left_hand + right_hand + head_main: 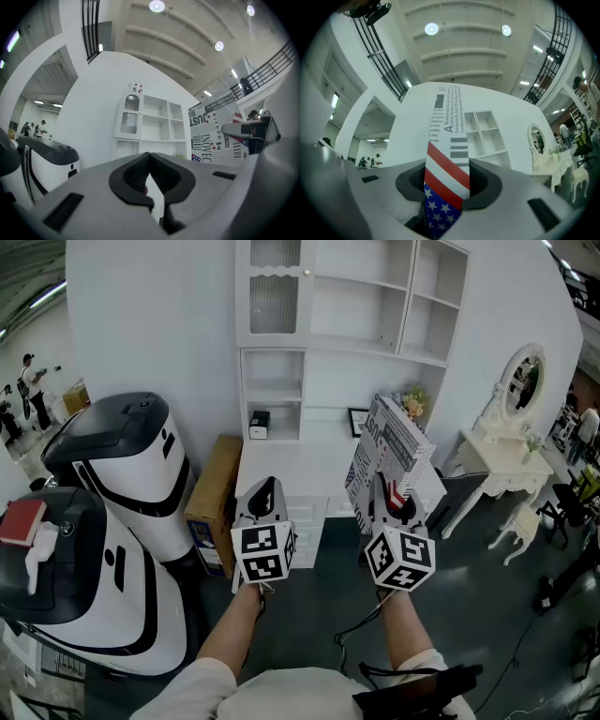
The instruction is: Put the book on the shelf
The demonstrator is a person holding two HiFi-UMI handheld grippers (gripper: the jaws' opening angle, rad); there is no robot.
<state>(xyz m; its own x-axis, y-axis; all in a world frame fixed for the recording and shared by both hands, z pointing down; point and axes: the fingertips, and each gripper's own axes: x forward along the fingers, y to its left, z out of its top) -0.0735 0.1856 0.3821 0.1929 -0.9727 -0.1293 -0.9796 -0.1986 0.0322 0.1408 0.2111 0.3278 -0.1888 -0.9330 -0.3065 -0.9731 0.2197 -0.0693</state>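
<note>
The book, white with black newspaper-style print and a flag pattern at its lower end, stands tilted up in front of the white shelf unit. My right gripper is shut on the book's lower end; in the right gripper view its spine rises straight up between the jaws. My left gripper is held level beside it to the left, jaws shut and empty. The book shows at the right of the left gripper view.
A white desk surface lies below the shelf compartments, with a small dark object and a framed picture at its back. Two large white-and-black machines stand left, a cardboard box beside them. A white vanity with an oval mirror stands right.
</note>
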